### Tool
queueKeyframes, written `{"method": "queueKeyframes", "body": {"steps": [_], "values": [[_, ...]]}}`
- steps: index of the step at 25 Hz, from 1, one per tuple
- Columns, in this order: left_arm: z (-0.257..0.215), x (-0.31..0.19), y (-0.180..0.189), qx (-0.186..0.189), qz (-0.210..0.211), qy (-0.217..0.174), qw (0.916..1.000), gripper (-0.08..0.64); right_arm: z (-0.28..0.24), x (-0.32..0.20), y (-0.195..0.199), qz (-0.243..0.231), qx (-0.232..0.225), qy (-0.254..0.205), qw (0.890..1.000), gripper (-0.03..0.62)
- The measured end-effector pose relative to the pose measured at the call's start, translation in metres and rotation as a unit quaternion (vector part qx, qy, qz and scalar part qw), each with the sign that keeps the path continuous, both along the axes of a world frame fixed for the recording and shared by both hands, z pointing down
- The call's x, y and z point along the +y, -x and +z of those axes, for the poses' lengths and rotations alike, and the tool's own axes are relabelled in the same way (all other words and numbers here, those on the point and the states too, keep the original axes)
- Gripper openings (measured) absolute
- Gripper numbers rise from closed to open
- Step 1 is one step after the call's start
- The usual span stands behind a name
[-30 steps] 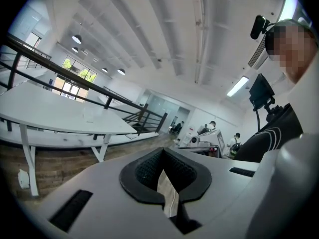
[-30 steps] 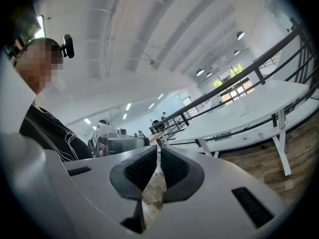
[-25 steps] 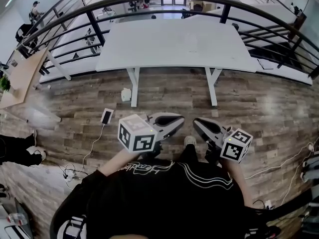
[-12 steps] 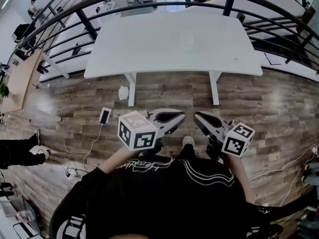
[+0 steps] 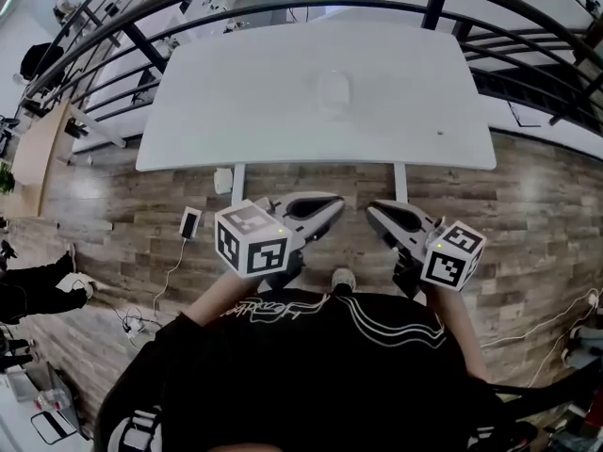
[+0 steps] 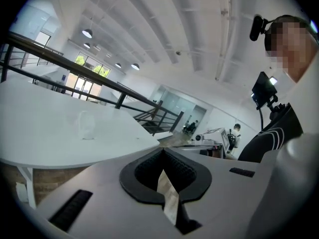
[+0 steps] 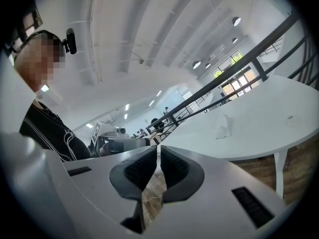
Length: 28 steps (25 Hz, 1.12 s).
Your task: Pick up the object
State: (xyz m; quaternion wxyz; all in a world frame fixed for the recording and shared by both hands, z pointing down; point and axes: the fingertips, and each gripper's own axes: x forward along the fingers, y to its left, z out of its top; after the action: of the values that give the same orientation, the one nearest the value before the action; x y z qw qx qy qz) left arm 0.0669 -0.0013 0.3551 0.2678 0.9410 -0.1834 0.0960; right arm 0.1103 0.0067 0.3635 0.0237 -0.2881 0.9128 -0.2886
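Observation:
A clear, see-through object, maybe a glass or a crumpled plastic cup, stands near the middle of the white table. It also shows in the left gripper view as a faint clear object and in the right gripper view. My left gripper and right gripper are held side by side below the table's near edge, over the wooden floor. Both have their jaws together with nothing between them, as seen at the left gripper and the right gripper. The object is well ahead of both.
A dark railing curves behind the table. A small dark speck lies on the tabletop's right side. On the floor lie a phone on a cable, a small white box by the table leg and more cables. Another person's legs are at left.
The table has come closer and lower in the head view, and the clear object now shows plainly. Both grippers have risen slightly toward the table's edge, still shut.

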Motion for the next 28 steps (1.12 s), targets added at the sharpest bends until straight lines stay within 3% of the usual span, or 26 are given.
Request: {"method": "queueKeyframes", "body": {"steps": [9,19,28], "values": [[-0.004,-0.039,-0.044,-0.013,-0.009,-0.014,0.9998,0.008,-0.007,-0.047,-0.037,-0.019,-0.009,-0.017,1.000,0.028],[0.001,-0.053,-0.024,-0.010,-0.048,-0.011,0.9987,0.008,-0.006,-0.063,-0.027,-0.040,-0.009,-0.018,0.999,0.028],[0.015,-0.099,-0.008,0.002,-0.050,0.007,0.9987,0.008,0.002,-0.105,-0.017,-0.037,0.003,-0.010,0.999,0.028]]}}
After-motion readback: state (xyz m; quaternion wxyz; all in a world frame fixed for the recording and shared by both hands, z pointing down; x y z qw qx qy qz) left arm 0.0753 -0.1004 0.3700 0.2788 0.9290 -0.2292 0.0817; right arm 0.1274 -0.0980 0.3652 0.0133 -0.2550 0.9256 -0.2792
